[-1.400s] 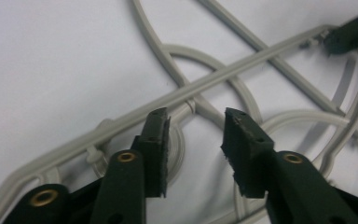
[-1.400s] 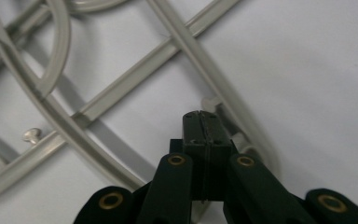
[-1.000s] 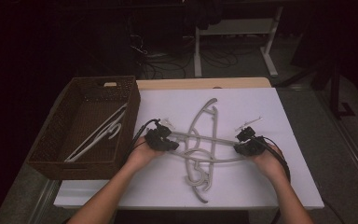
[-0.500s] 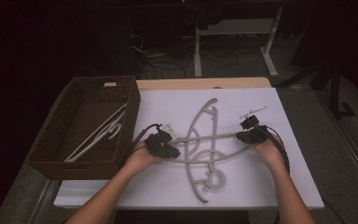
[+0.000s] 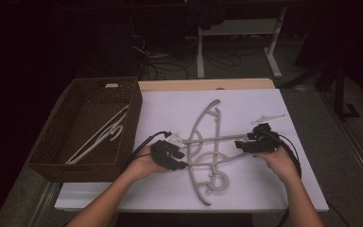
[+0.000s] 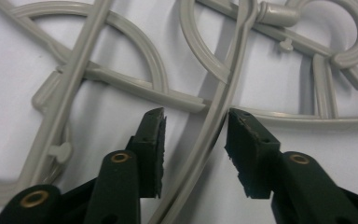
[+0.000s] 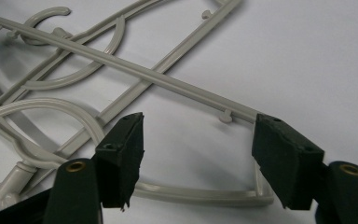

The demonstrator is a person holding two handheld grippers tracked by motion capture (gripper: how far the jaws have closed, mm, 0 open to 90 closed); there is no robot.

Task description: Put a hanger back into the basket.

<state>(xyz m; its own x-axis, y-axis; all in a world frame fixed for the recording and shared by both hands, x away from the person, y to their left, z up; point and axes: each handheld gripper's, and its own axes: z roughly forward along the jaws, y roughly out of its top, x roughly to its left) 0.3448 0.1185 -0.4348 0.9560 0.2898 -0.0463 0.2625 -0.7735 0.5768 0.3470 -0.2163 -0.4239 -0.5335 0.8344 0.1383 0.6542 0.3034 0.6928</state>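
Hangers: two pale grey plastic clothes hangers (image 5: pixel 208 146) crossed flat on white table (image 5: pixel 170 109), centre.
Left gripper (image 5: pixel 182 158): nine o'clock, jaws just opened, arm between untouched.
Right gripper (image 5: pixel 240 144): three o'clock, jaws just opened, holding nothing.

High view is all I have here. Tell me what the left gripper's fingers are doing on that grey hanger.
Observer: In the left gripper view, the left gripper has just been opening. Its fingers stand apart with a thin hanger arm running between them, not clamped.
Operator: Now the right one.
Observer: The right gripper has just been opening too. Its fingers are spread wide, and the hanger's end bar lies between them.
Operator: Report how the hangers lie near the left fingertips.
Observer: Just beyond them, the thin arm crosses a second hanger's straight bar.
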